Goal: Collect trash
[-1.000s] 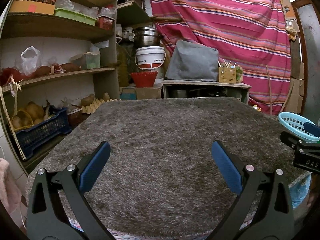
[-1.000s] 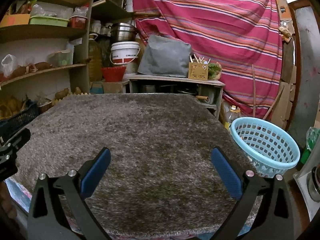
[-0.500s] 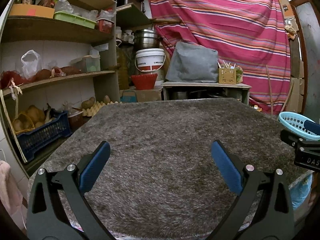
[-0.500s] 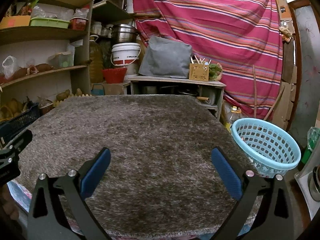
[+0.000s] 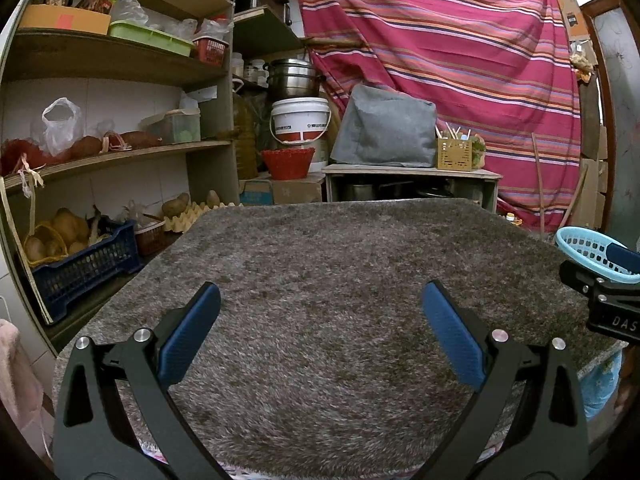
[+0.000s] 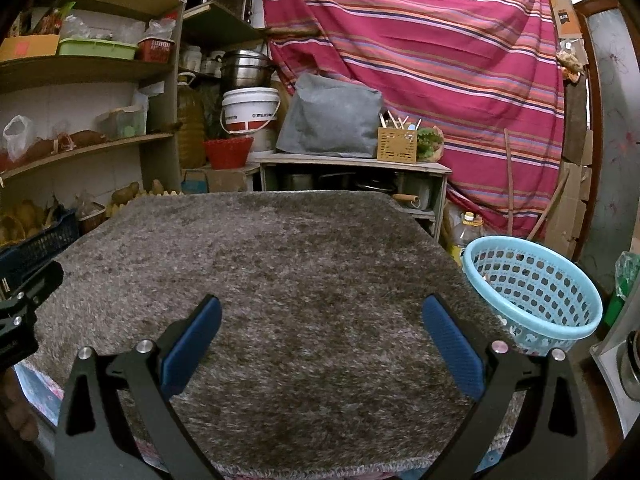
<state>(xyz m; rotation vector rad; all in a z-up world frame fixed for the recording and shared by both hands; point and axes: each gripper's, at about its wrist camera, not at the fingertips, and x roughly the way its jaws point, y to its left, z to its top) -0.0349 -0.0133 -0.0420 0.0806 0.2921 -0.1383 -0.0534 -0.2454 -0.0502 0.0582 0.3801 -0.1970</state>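
Basket (image 6: 532, 292) right of rug-covered table (image 6: 256, 264); shelves (image 6: 80, 148) left; low bench (image 6: 352, 164) behind.

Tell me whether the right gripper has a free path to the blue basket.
Probably yes: the right gripper is open and empty, and the blue basket sits just off the rug's right edge with nothing visible between.

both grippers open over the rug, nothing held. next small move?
Probably hold position and look around for trash. The left gripper and right gripper are open and hold nothing, the grey rug shows no litter, and the blue basket sits off its right edge.
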